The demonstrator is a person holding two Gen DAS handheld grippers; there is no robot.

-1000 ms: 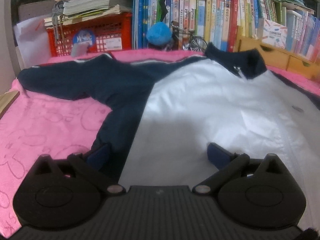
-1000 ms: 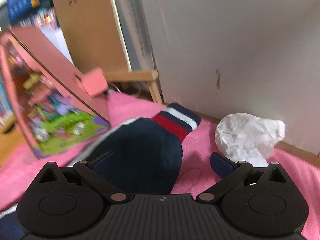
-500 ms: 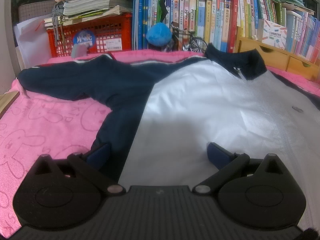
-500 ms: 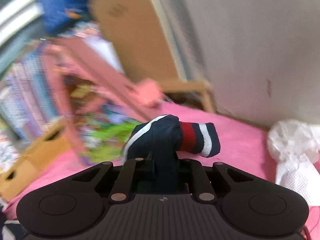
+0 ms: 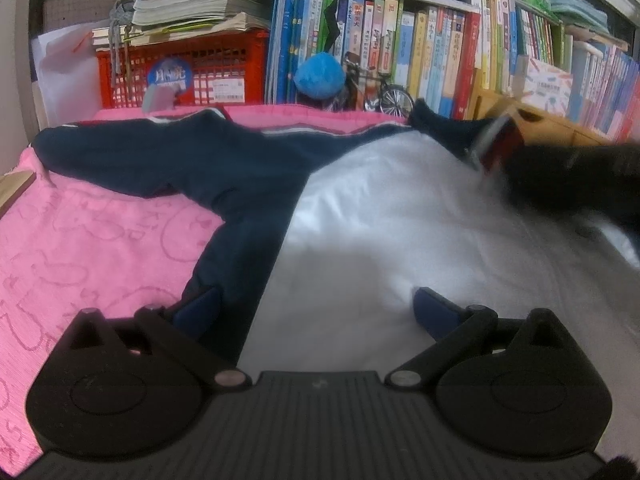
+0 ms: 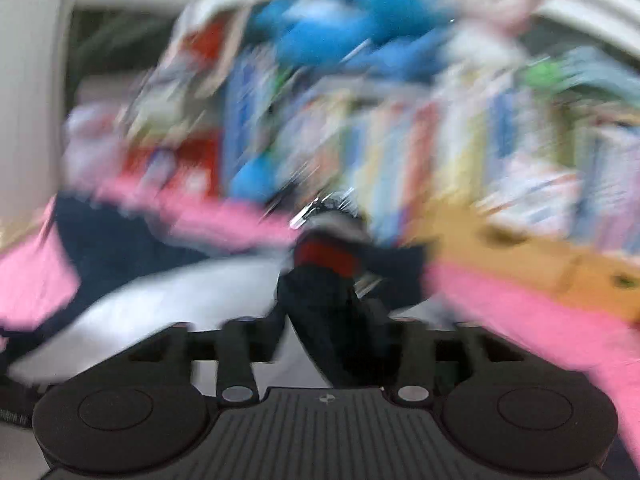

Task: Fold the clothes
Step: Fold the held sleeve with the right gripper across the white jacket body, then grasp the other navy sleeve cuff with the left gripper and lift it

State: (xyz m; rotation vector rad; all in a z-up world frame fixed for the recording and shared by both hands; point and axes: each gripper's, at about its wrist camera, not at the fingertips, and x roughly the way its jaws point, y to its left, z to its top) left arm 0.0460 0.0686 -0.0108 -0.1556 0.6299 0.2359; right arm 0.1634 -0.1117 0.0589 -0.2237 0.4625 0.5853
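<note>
Right tongs [image 6: 324,320] opening around sleeve [image 6: 320,304]

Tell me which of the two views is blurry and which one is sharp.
Right wrist view: heavily motion-smeared, books and sleeve streaked; only the right gripper body reads crisp. Left wrist view: mostly sharp, jacket and left gripper clear, with a dark blur at the right edge and fisheye bending of the shelves.

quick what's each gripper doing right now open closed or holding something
Left gripper: open, holding nothing, over the jacket.
Right gripper: jaws just opening, sleeve between them; blurred, grip unclear.
</note>
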